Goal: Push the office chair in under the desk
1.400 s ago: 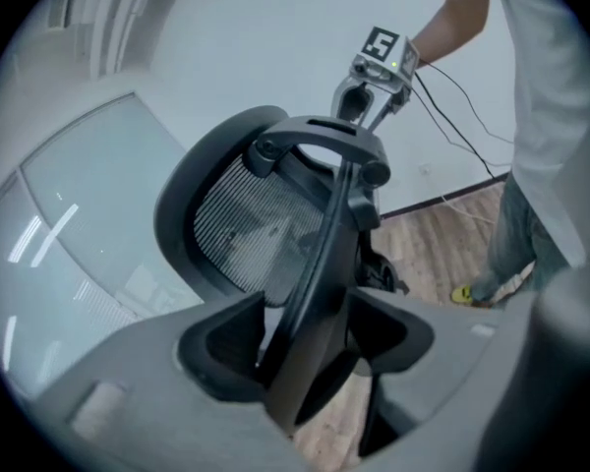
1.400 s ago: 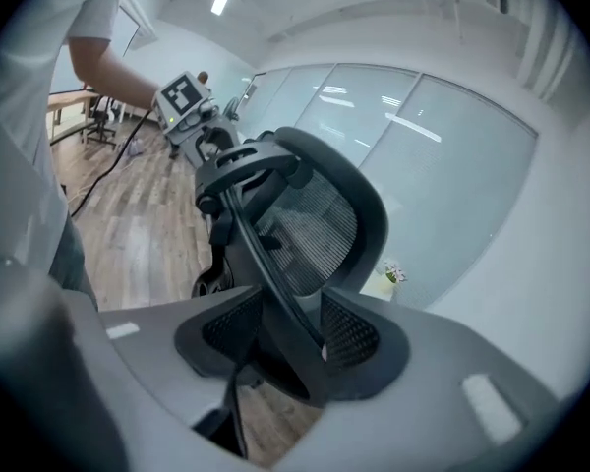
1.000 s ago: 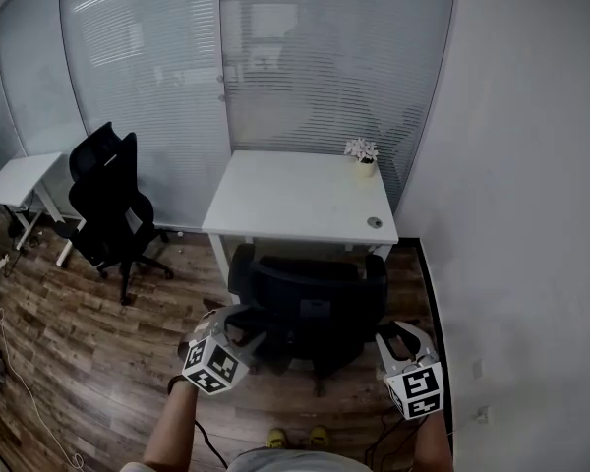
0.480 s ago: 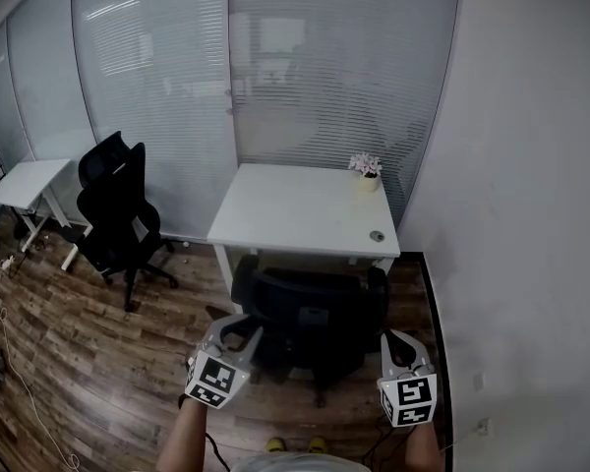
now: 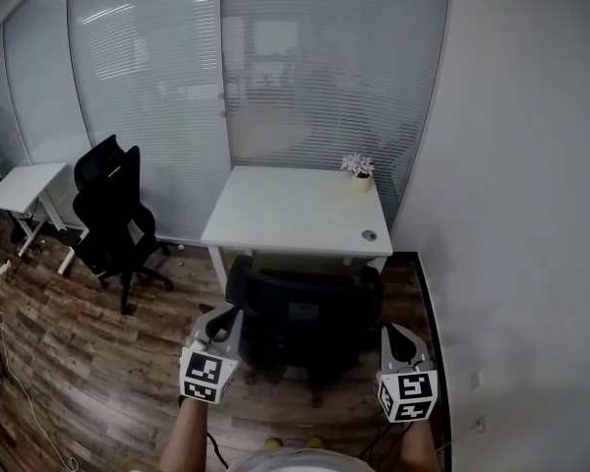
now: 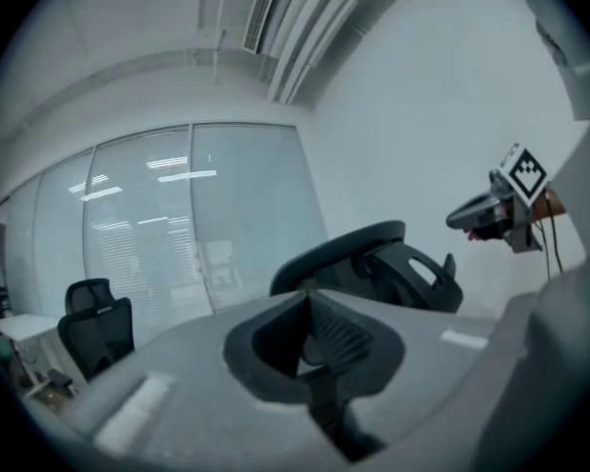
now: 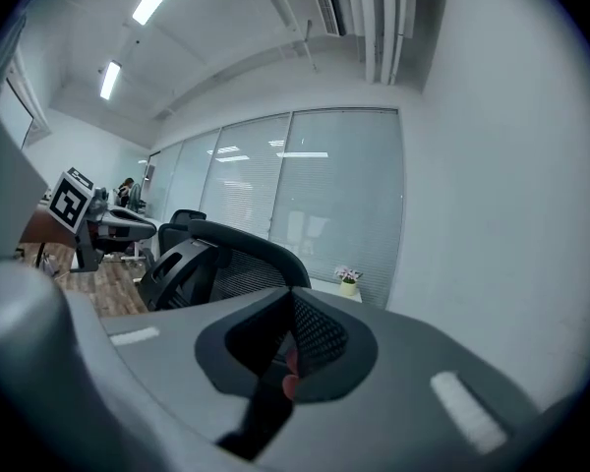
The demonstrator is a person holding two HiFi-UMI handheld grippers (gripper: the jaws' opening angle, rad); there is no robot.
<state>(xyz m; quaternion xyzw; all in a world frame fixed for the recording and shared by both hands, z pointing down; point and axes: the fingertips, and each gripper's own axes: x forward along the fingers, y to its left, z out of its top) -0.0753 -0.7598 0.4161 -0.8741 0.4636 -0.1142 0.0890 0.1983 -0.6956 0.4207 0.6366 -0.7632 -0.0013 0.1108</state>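
A black office chair [image 5: 305, 313] stands in front of the white desk [image 5: 295, 214], its seat partly under the front edge and its back toward me. My left gripper [image 5: 226, 315] is just off the left side of the chair back, shut with nothing in it. My right gripper [image 5: 397, 332] is off the right side, also shut and empty. In the left gripper view the closed jaws [image 6: 308, 298] point at the chair's curved back [image 6: 374, 259], a short way off. The right gripper view has shut jaws [image 7: 293, 298] and the chair back [image 7: 226, 259] to the left.
A small flower pot [image 5: 360, 170] and a round cable port [image 5: 370, 235] sit on the desk. A second black chair [image 5: 113, 209] and a small white table [image 5: 20, 180] stand at the left. Glass walls with blinds run behind; a white wall [image 5: 511, 214] closes the right side. A cable [image 5: 20, 382] lies on the wooden floor.
Both grippers' jaws have gone from open to shut, with nothing caught in them. They stay on either side of the chair back. The chair has not visibly moved.
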